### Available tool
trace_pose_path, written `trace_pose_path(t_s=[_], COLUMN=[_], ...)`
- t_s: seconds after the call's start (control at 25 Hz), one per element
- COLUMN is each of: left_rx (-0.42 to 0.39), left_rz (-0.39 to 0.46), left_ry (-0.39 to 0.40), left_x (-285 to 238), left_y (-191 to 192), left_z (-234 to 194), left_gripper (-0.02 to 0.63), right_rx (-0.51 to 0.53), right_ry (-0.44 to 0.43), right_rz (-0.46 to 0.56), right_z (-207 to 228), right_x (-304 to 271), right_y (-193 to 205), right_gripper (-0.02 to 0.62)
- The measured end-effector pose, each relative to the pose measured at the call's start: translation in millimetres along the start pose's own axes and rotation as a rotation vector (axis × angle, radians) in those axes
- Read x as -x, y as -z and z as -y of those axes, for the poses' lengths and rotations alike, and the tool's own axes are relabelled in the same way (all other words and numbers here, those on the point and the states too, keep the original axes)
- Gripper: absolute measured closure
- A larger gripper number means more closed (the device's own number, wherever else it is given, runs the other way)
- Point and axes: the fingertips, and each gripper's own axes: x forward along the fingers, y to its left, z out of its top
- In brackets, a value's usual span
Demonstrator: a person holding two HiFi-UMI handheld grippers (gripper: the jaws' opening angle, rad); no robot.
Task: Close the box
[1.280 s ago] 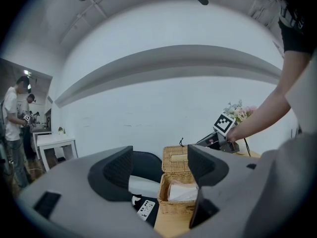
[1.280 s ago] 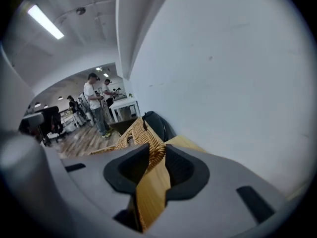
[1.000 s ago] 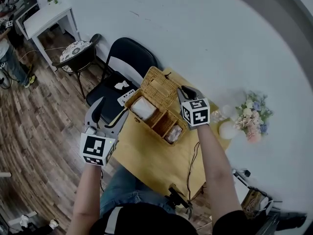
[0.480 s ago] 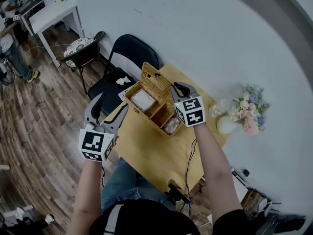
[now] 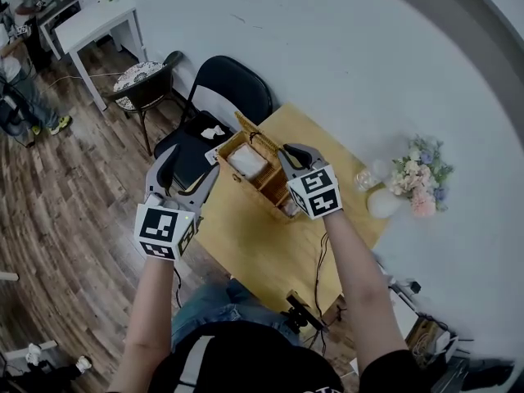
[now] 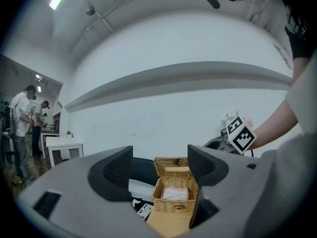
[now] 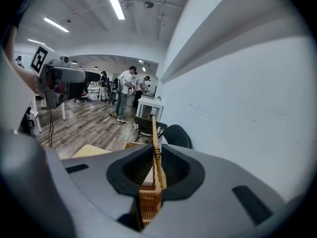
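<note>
A wicker box (image 5: 270, 191) stands on the yellow table (image 5: 262, 252), with a white packet (image 5: 246, 160) in one compartment. Its lid (image 5: 260, 142) stands about upright. My right gripper (image 5: 293, 151) grips the lid's free edge. In the right gripper view the lid (image 7: 156, 148) runs edge-on between the pads of that gripper (image 7: 156, 155), whose jaws have just closed a little on it. My left gripper (image 5: 190, 164) hovers open left of the box, off the table's edge. In the left gripper view the box (image 6: 173, 200) shows between the spread jaws of that gripper (image 6: 159, 155), apart from them.
A black chair (image 5: 221, 88) holding a remote (image 5: 214, 131) stands behind the table. Another chair (image 5: 135, 80) and a white table (image 5: 98, 19) are at the far left. Flowers (image 5: 417, 174), a glass (image 5: 366, 174) and a white ornament (image 5: 381, 205) sit right of the box.
The lid has swung up from lying back to about upright, with my right gripper moving left along with it. My left gripper has drifted a little toward the table.
</note>
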Motion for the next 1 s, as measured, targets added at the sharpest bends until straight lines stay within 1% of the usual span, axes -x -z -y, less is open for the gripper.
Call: trace_pose_path(t_s=[0.16,0.32,0.44,0.68,0.88,1.0], left_rx=[0.013,0.027,0.032,0.058,0.072,0.073], left_rz=[-0.01,-0.024,-0.032,-0.042,-0.055,-0.059], left_ry=[0.002,0.014,0.019,0.016,0.009,-0.001], left_x=[8.5,15.0,18.8,23.2,25.3,26.8], left_y=[1.3,4.2,5.2,15.3,23.5,26.5], left_z=[-8.8,-13.0,-16.0,-23.7,-28.8,-31.8], left_gripper=[0.265,0.265,0.265,0.265,0.265,0.265], right_rx=[-0.002,-0.005,-0.034,-0.002,-0.038,-0.035], right_ry=[0.004,-0.037,-0.057,-0.097,-0.109,-0.097], right_rz=[-0.03,-0.08,-0.105,-0.196,-0.263,-0.313], right_z=[-13.2,-33.6,-47.6,-81.4,-95.2,-99.5], right_x=[-1.3,-4.1,-6.0,-18.6,-31.0,-37.5], right_y=[1.4,9.8,17.2,44.5,66.7,80.0], right_gripper=[0.535,0.523,0.513,0.499,0.497,0.497])
